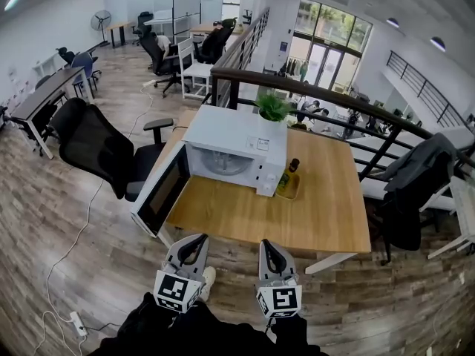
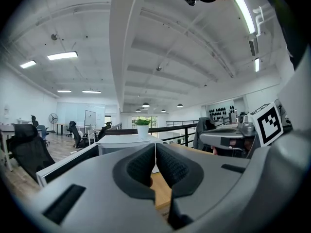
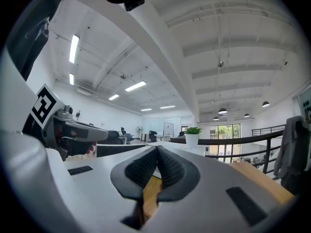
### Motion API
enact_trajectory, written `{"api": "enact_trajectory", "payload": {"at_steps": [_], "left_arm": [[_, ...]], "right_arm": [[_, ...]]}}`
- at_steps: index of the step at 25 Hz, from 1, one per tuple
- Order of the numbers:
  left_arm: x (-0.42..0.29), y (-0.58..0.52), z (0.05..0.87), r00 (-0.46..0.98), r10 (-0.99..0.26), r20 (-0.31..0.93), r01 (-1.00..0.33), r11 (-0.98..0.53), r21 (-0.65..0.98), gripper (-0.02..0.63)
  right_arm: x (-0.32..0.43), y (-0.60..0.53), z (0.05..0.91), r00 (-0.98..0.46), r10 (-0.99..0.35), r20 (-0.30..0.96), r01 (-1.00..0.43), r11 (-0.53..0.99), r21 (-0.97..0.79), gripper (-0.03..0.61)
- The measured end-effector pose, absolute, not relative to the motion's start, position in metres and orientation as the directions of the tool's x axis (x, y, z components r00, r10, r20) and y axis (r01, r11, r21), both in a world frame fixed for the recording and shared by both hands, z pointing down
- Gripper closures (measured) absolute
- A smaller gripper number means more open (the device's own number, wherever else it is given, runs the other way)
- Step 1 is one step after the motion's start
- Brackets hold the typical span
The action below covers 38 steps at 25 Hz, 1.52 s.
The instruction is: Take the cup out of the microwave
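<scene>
A white microwave (image 1: 237, 136) stands on the wooden table (image 1: 297, 221) with its door (image 1: 162, 191) swung open to the left. Inside the cavity I see a pale round shape (image 1: 226, 162); I cannot tell whether it is the cup. My left gripper (image 1: 197, 239) and right gripper (image 1: 266, 243) hang side by side just short of the table's front edge, both pointing level at the microwave. In the left gripper view the gripper (image 2: 155, 147) has its pads pressed together with nothing between them. The right gripper (image 3: 157, 152) looks the same in its own view.
A dark bottle (image 1: 289, 175) on a small tray stands right of the microwave, a potted plant (image 1: 274, 108) behind it. A black office chair (image 1: 96, 147) sits left of the open door. A black railing (image 1: 356, 117) runs behind the table. A cable lies on the wood floor (image 1: 74, 251).
</scene>
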State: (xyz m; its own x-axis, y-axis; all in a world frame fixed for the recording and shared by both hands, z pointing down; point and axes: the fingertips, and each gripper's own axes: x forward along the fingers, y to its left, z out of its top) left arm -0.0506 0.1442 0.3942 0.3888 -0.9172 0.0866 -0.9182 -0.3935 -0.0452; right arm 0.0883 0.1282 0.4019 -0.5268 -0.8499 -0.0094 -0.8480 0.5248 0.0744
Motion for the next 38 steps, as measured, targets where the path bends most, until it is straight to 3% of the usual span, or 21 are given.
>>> {"api": "enact_trajectory", "payload": {"at_steps": [18, 38], "left_arm": [[-0.100, -0.084, 0.423, 0.470, -0.862, 0.187, -0.879, -0.476, 0.017, 0.588], [-0.129, -0.245, 0.542, 0.447, -0.836, 0.317, -0.893, -0.436, 0.109, 0.588]], "right_arm": [[0.031, -0.074, 0.430, -0.456, -0.885, 0.096, -0.889, 0.458, 0.000, 0.563], [0.010, -0.204, 0.529, -0.428, -0.870, 0.246, -0.902, 0.426, -0.066, 0.563]]}}
